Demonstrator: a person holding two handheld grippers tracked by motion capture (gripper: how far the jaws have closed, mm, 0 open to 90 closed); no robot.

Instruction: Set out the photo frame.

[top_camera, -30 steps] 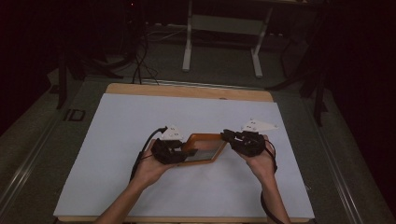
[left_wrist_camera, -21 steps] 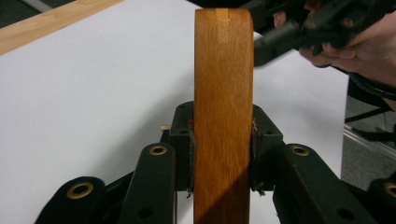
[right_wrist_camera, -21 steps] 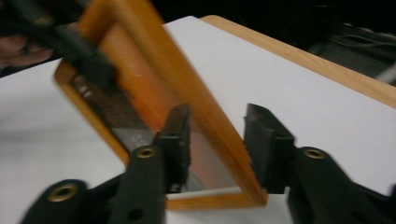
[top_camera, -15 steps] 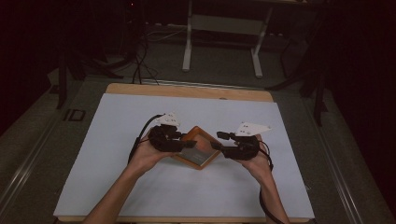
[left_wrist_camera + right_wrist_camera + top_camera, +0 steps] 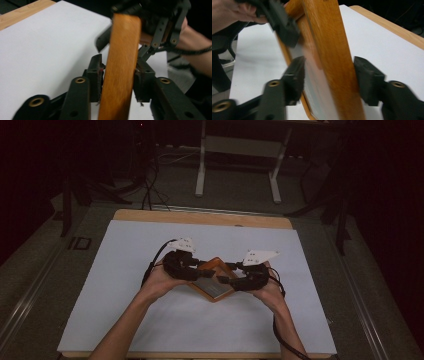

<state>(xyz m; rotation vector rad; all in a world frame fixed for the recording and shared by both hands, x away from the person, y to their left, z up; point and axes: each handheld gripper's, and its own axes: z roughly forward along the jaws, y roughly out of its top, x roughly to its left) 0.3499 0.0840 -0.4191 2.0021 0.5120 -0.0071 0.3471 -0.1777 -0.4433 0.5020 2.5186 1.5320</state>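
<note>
The surface (image 5: pixel 125 285) is a wooden-edged table covered by a white sheet; both hand-held grippers work over its middle.

Between the two hand-held grippers is a wooden frame (image 5: pixel 212 279) with a grey glassy panel, turned corner-on like a diamond in the high view. Whether its lower corner touches the sheet cannot be told.

The left hand-held gripper (image 5: pixel 202 270) sits at the frame's left side, held in the person's left hand (image 5: pixel 162 279). In the left gripper view, its jaws are closed against both faces of the frame's orange-brown rail (image 5: pixel 121 65), which rises upright between the pads.

The right hand-held gripper (image 5: pixel 227 279) sits at the frame's right side, held in the right hand (image 5: pixel 267 290). In the right gripper view, its jaws straddle the frame's edge (image 5: pixel 332 57); the right jaw appears to touch the wood, while the left jaw stands just beside the panel face, so a firm grip cannot be confirmed. The left hand-held gripper (image 5: pixel 283 27) shows beyond, on the frame's far edge.
</note>
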